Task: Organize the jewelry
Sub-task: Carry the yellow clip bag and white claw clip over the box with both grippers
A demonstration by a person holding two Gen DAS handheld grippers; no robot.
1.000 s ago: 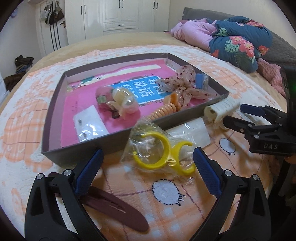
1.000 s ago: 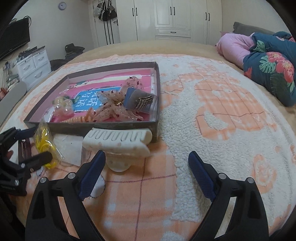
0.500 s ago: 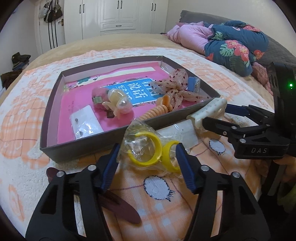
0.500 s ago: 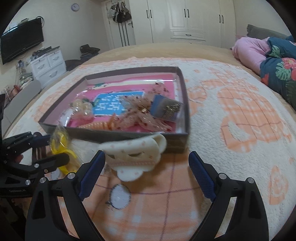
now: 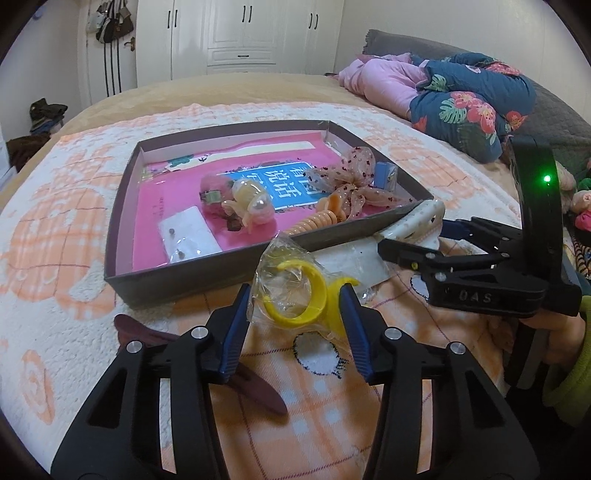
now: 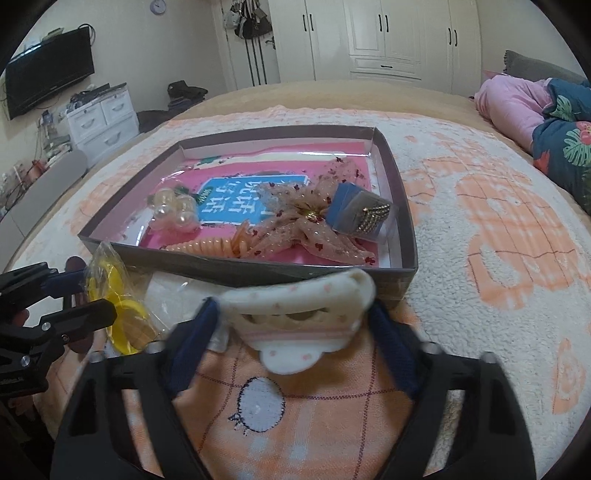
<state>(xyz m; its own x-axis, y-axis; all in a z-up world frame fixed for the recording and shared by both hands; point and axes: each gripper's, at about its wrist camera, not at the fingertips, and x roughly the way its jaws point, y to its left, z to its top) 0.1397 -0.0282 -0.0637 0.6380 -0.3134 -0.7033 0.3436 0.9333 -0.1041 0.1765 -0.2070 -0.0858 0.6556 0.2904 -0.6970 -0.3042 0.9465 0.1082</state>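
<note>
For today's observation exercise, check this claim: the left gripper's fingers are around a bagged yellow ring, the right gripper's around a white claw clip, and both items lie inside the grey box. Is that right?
Not quite. The bagged yellow ring and the white claw clip lie on the blanket in front of the grey box, not inside it. Both wrist views show this. The rest stands: the left gripper and the right gripper have just been closing around them.

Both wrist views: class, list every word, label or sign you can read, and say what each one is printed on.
"DAS": raised letters on the black right gripper.
Large white Chinese characters on the blue panel of the pink sheet lining the box: too distorted to read.
Wall clock: too small to read.
</note>
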